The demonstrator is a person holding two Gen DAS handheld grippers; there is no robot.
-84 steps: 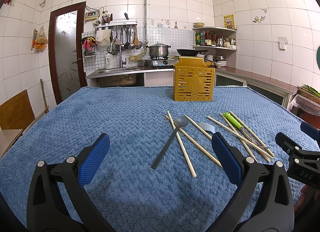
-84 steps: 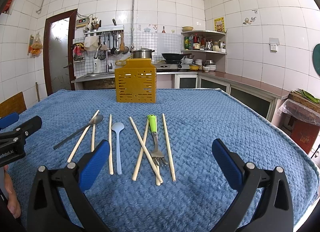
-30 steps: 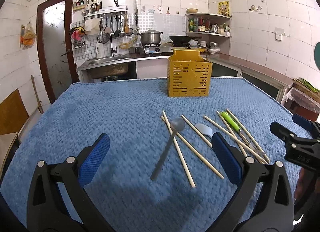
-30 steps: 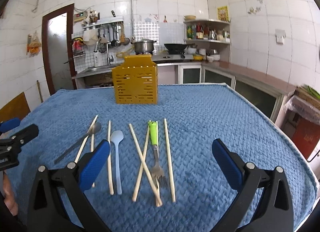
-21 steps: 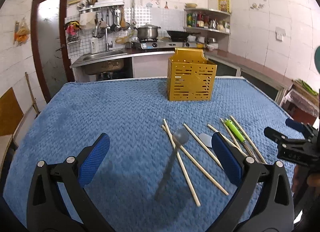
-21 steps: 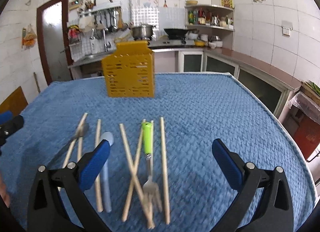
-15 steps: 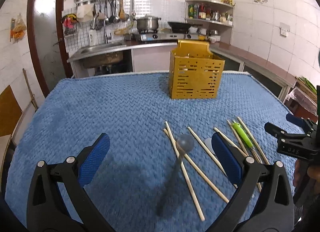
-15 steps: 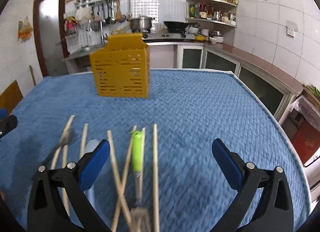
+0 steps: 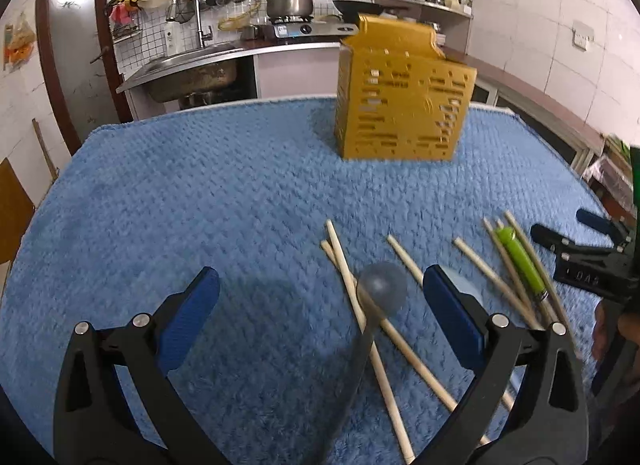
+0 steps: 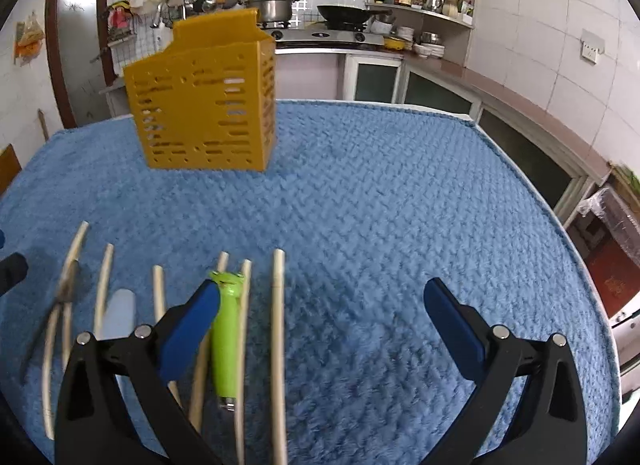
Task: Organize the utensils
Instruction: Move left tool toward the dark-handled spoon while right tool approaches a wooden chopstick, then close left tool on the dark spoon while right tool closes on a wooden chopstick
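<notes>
A: Since 2.8 s ago both cameras have dipped toward the blue cloth (image 9: pixel 200 193); the utensils sit lower and larger in frame, and the yellow holder (image 9: pixel 404 101) looks nearer.

B: Grippers?

A: Left gripper (image 9: pixel 320 305) wide, nothing held; grey spoon (image 9: pixel 382 289) lies between its pads, toward 3 o'clock, across two chopsticks (image 9: pixel 362 305). Right gripper (image 10: pixel 320 305) wide too, nothing held; green-handled fork (image 10: pixel 225 329) touches the inner edge of its left pad, toward 9 o'clock.

B: Holder position?

A: 12 to 1 o'clock in the left view, 11 o'clock in the right, well apart from the pile.

B: Risks?

A: Likely pinching a chopstick along with the spoon, since they overlap. Thin handles may slip or sink into the soft cloth.
</notes>
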